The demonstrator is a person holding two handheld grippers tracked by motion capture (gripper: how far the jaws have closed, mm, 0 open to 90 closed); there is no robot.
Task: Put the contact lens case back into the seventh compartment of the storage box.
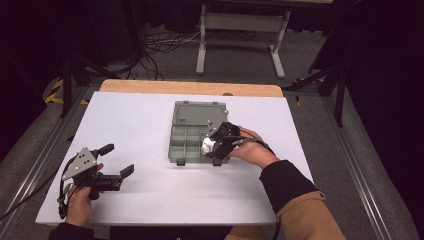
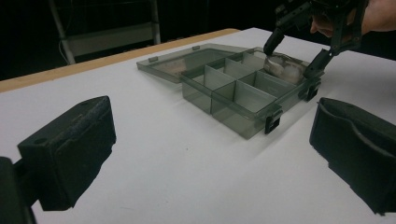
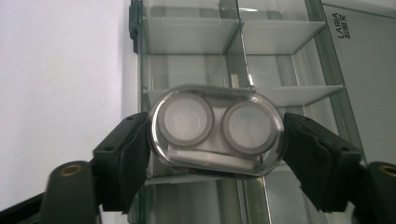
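Black claw pads of the right claw (image 3: pixel 217 154) flank a clear oval two-lens case (image 3: pixel 217 129), barely loosened as if releasing it into a near compartment of the open grey organiser box (image 1: pixel 186 131) on the white desk (image 1: pixel 130 125), while the left claw (image 1: pixel 116 160) rests spread, well apart.

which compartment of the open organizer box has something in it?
The near-right corner compartment, under the right tongs: it holds the clear two-well case. The other compartments look empty.
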